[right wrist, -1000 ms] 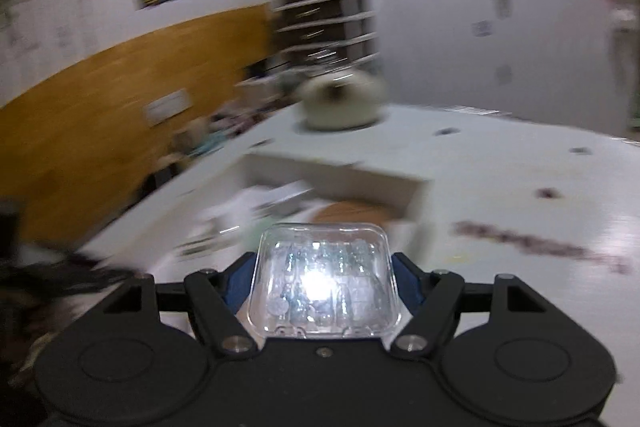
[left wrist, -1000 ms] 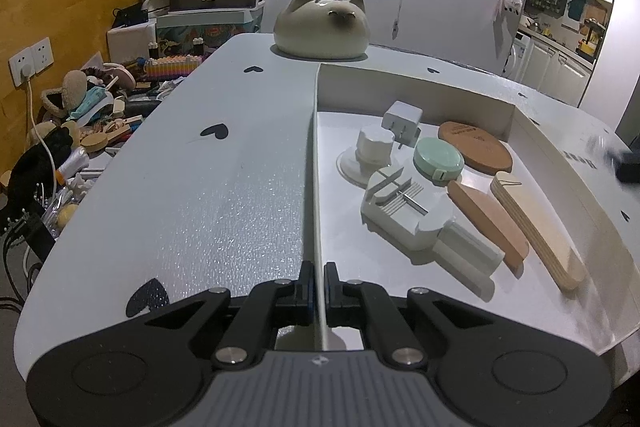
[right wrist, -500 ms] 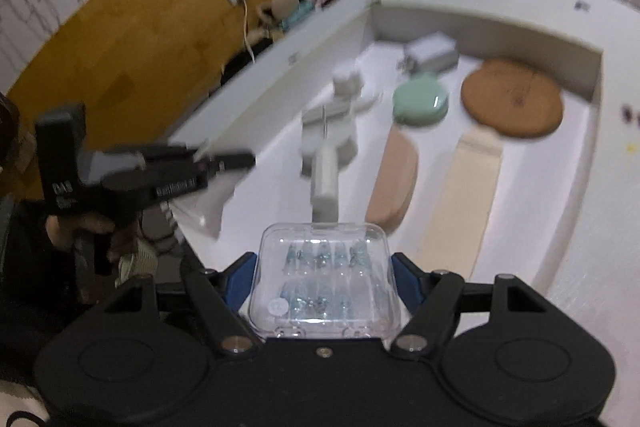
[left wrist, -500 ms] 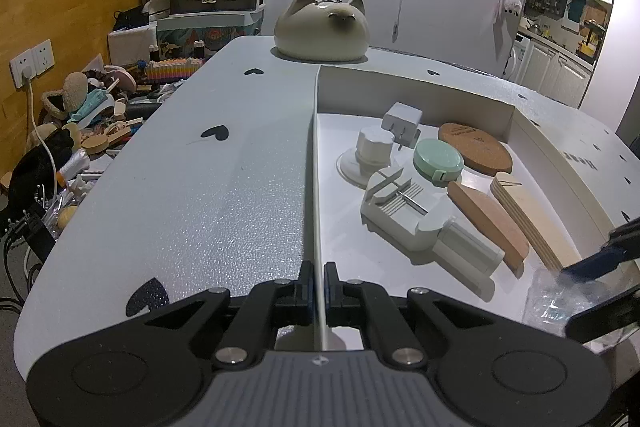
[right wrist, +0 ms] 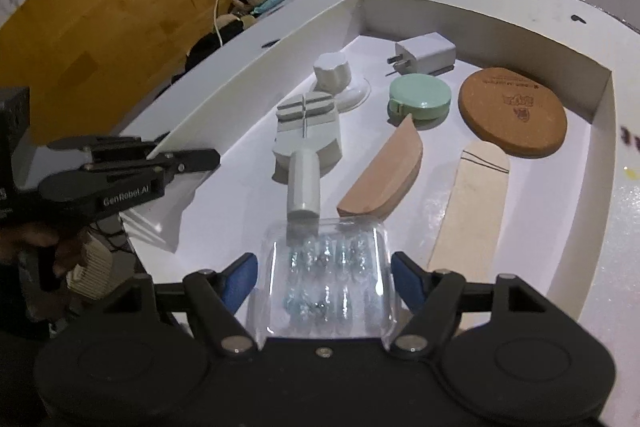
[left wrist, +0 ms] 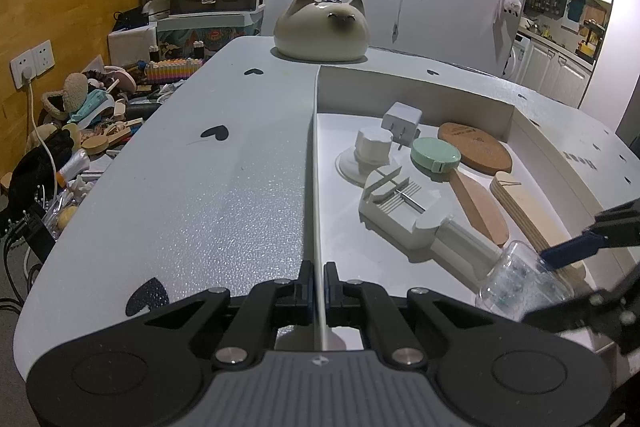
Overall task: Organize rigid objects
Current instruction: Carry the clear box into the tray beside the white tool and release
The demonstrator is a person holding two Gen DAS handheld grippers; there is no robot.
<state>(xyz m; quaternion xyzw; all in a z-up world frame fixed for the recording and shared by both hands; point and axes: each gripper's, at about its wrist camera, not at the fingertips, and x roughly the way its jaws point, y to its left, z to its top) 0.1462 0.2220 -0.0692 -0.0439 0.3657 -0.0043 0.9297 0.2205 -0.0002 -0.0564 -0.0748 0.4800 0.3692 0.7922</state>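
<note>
The clear plastic case point(right wrist: 325, 277) sat between the right gripper's point(right wrist: 325, 281) blue pads point(right wrist: 239, 281), clamped from both sides, low over the near end of the white tray point(right wrist: 596, 163); whether it touched the tray floor couldn't be told. Its contents showed only as small bluish blobs, too blurred thru the plastic to name. In the left wrist view the case point(left wrist: 524, 283) was half hidden behind that gripper's black linkage, far right.

Just beyond it lay a white handled tool point(right wrist: 306, 151), a tan half-round block point(right wrist: 386, 177) and a pale wood strip point(right wrist: 472, 203), whose near end was cut off by the gripper body. Farther back: white knob on a disc point(right wrist: 336, 77), plug adapter point(right wrist: 424, 57), mint round case point(right wrist: 420, 97), cork coaster point(right wrist: 514, 111) w/ unreadable print.

Left gripper point(left wrist: 315, 283) had its fingers pinched together on the tray's thin left wall point(left wrist: 313, 163), at the near corner. A cat-shaped ceramic pot point(left wrist: 322, 31) stood on the table point(left wrist: 224, 179) past the tray.
</note>
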